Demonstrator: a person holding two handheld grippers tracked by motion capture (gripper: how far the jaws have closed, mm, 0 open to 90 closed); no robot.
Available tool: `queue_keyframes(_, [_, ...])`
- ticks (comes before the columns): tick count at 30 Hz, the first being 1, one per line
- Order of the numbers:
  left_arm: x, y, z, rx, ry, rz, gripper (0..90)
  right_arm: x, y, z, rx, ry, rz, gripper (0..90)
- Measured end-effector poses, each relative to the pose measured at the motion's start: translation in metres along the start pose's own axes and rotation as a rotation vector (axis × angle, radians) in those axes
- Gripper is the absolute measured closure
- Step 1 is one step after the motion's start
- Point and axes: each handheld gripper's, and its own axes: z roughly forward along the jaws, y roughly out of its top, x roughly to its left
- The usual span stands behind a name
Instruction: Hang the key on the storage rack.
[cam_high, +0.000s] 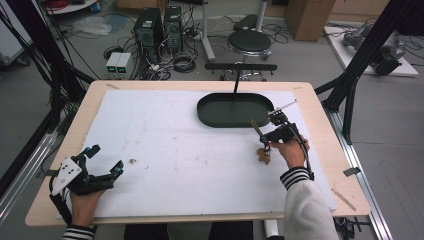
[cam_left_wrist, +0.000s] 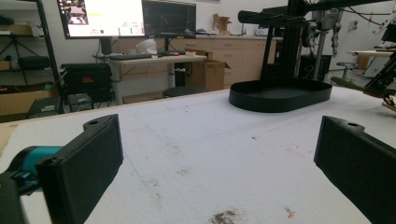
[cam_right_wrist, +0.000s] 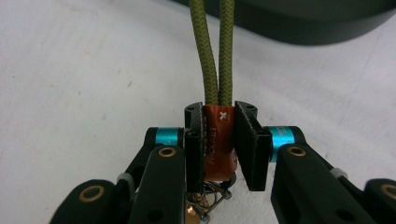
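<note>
Two black grippers work the white foam mat (cam_high: 175, 150): the left gripper (cam_high: 102, 165) rests wide open at the near edge, the right gripper (cam_right_wrist: 219, 140) pinches an orange-tagged olive cord loop (cam_right_wrist: 217, 135) before the empty black oval tray (cam_high: 235, 110).

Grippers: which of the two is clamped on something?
The right gripper: its jaws pinch the brown tab of an olive cord loop. The left gripper gapes wide, empty.
</note>
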Motion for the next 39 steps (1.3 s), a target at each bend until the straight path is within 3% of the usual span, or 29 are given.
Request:
queue_keyframes(1, [0.0,0.0,0.0,-0.001,0.0,0.0,1.7,0.001,0.0,-0.005,-0.04,-0.005,-0.005,74.3])
queue_keyframes(2, [0.0,0.0,0.0,0.0,0.0,0.001,1.7,0.001,0.0,-0.005,-0.04,-0.005,-0.005,74.3])
queue_keyframes(13, [0.0,0.0,0.0,-0.001,0.002,0.001,1.7,0.002,0.002,-0.029,-0.283,-0.054,0.004,74.3])
queue_keyframes(25, [0.0,0.0,0.0,-0.001,0.003,-0.007,1.7,0.002,0.016,-0.056,-0.468,-0.17,-0.02,74.2])
queue_keyframes(33, [0.0,0.0,0.0,-0.002,0.003,-0.007,1.7,-0.002,0.033,-0.067,-0.514,-0.187,-0.021,74.2])
queue_keyframes(39, [0.0,0.0,0.0,-0.003,0.003,-0.009,1.7,-0.003,0.044,-0.07,-0.539,-0.242,-0.019,74.2])
